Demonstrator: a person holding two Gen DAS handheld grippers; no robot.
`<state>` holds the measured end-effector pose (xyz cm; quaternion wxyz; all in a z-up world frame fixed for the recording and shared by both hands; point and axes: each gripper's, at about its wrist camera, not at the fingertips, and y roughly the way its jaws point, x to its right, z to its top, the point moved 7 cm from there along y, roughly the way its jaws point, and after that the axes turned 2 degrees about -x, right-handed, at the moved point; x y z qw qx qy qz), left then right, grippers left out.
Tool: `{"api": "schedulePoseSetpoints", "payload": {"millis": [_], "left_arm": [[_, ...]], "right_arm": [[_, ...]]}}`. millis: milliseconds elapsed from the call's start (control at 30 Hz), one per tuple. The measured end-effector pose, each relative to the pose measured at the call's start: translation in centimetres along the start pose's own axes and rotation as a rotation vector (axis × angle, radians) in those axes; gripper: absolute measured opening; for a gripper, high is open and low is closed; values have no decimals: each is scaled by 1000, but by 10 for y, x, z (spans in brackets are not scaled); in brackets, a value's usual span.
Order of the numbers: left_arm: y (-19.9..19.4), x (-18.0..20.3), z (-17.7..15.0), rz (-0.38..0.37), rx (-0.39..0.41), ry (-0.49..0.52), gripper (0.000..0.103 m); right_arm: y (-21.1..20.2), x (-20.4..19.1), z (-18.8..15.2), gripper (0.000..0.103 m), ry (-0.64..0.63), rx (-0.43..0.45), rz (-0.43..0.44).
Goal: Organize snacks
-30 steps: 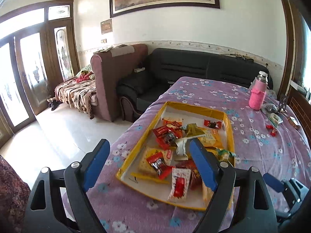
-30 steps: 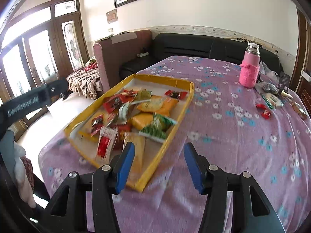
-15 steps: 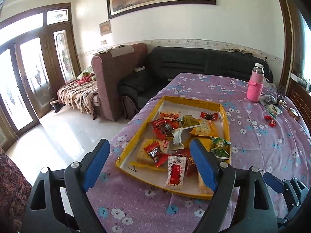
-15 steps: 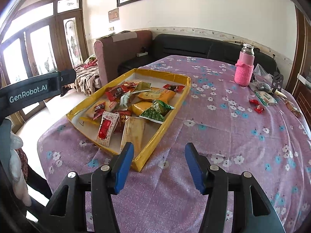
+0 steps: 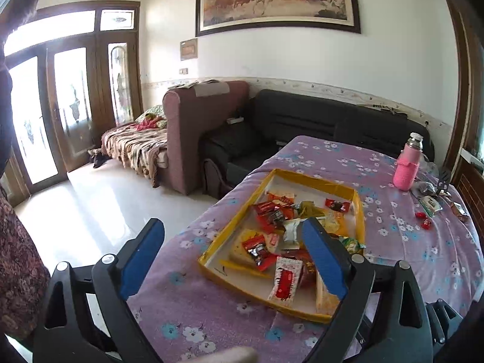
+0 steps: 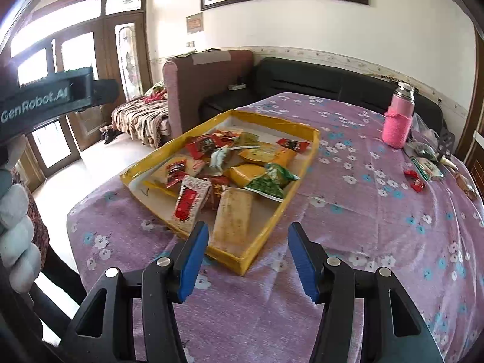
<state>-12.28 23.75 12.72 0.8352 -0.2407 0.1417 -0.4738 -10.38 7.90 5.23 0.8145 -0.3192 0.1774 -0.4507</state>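
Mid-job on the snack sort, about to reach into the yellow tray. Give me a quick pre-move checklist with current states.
1. Left gripper open and holding nothing: ok.
2. Right gripper open and holding nothing: ok.
3. Yellow tray flat on the purple floral tablecloth, fully on the table: ok.
4. Snacks reachable: the white and red packet and the tan cracker pack lie nearest the right gripper, unobstructed: ok.
5. Snacks separated for a clean pick: not ok, several overlap mid-tray, including the green pea packet.
6. Stray items gathered: not ok, red candies lie outside the tray near the pink bottle.
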Motion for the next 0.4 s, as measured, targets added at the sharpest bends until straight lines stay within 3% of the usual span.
{"api": "schedulePoseSetpoints", "payload": {"millis": [267, 400], "left_arm": [[6, 4, -6, 39, -13, 47, 94], [13, 7, -9, 18, -49, 45, 94]], "right_arm": [[5, -13, -1, 57, -24, -13, 20], [8, -9, -3, 57, -9, -24, 18]]}}
